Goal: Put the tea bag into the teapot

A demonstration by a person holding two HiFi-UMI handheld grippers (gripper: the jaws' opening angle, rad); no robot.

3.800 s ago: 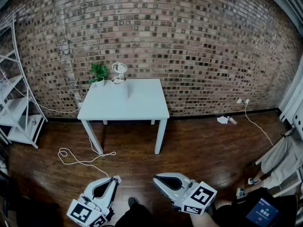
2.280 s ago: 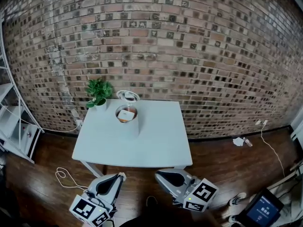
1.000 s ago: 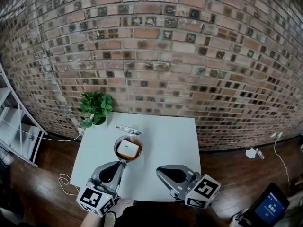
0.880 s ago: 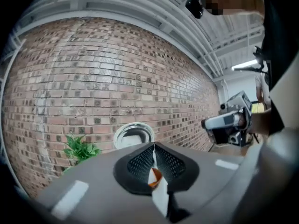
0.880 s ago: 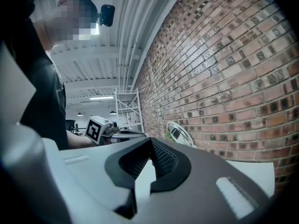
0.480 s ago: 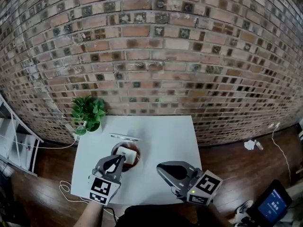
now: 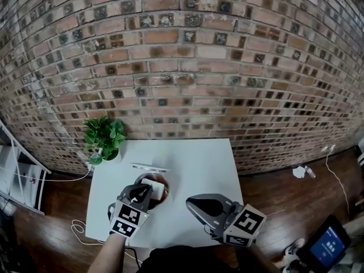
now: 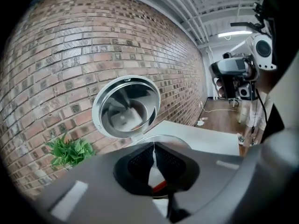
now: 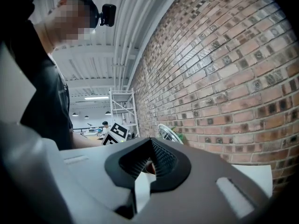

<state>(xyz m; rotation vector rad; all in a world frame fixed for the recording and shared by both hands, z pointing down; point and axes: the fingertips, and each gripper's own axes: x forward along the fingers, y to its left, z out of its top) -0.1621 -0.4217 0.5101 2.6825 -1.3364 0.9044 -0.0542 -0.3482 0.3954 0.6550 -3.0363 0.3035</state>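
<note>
Hovering left tongs point(image 7: 146, 188) — seemingly over teapot point(image 7: 164, 191)

The left hand-held gripper point(image 7: 142, 190) and the right hand-held gripper point(image 7: 191, 202) are showing smooth, matt grey plastic shells, while their black pads point(image 8: 140, 161) are looking rubbery and finely ribbed. Just beyond the left hand-held gripper the teapot lid point(image 8: 126, 105) is gleaming as polished metal, mirroring its surroundings. At that gripper's tip the tea bag point(image 7: 153, 184) is looking like white matt paper. Under both grippers the tabletop point(image 7: 199, 164) is looking smooth, white and matt. Beyond them the brick wall point(image 7: 187, 67) is showing rough, uneven faces. Right of the right hand-held gripper the wooden floor point(image 7: 284, 189) is shining dark and glossy
</note>
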